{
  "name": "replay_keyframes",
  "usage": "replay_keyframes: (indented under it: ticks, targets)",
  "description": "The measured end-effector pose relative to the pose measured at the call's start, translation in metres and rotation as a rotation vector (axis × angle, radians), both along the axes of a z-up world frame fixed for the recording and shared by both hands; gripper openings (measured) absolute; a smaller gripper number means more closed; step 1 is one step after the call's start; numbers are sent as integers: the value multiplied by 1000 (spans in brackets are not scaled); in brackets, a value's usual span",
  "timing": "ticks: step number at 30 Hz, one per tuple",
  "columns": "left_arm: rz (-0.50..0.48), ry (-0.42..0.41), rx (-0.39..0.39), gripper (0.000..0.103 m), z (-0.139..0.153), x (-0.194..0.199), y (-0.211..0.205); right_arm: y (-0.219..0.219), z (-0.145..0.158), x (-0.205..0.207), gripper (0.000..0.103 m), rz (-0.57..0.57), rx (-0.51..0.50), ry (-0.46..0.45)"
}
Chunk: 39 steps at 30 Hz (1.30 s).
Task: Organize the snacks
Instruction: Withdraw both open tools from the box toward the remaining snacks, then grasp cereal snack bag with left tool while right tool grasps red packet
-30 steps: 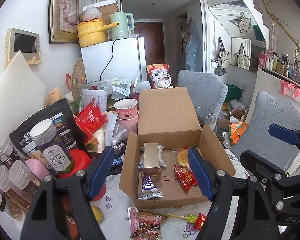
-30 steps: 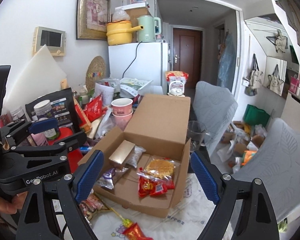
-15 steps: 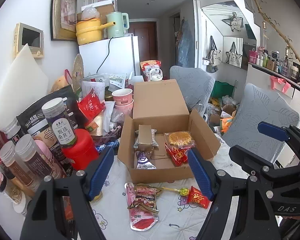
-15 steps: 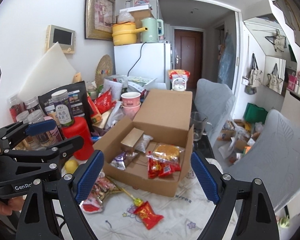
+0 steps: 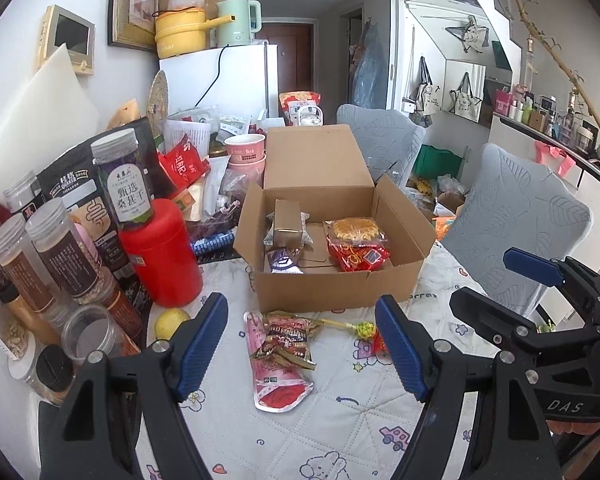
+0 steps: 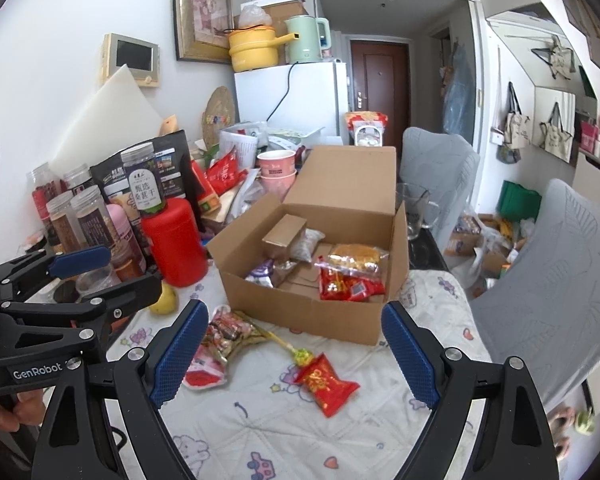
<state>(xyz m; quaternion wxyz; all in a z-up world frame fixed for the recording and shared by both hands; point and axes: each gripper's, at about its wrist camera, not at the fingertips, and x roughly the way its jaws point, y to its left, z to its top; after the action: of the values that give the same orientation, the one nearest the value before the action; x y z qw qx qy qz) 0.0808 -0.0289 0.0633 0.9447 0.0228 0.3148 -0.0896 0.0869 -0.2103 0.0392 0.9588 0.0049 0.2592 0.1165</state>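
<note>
While both grippers gape empty, snack packets [image 5: 284, 354] lie between left gripper [image 5: 302, 346] fingers.

- Open brown cardboard box [image 5: 332, 284] on the printed quilted tablecloth [image 5: 340, 416], flap up behind.
- In it: small gold carton [image 5: 287, 222] at left, red snack packet [image 5: 358, 256] at right.
- Before the box: pink pouch [image 5: 278, 380], red wrapped candy [image 6: 327, 383] further right.
- Left of the box: red plastic canister [image 5: 162, 252], clear lidded jars [image 5: 66, 256] beside.

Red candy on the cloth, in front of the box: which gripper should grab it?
Probably right. The red candy lies between the open right gripper fingers, just ahead. The left gripper, also open, frames the pink packet instead; there the candy sits mostly hidden behind its right finger.
</note>
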Motion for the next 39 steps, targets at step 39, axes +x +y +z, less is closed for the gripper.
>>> replay_keyframes:
  ticks: [39]
  targets:
    - [-35, 309, -74, 76, -119, 66, 17, -3, -129, 68, 89, 39, 2, 288]
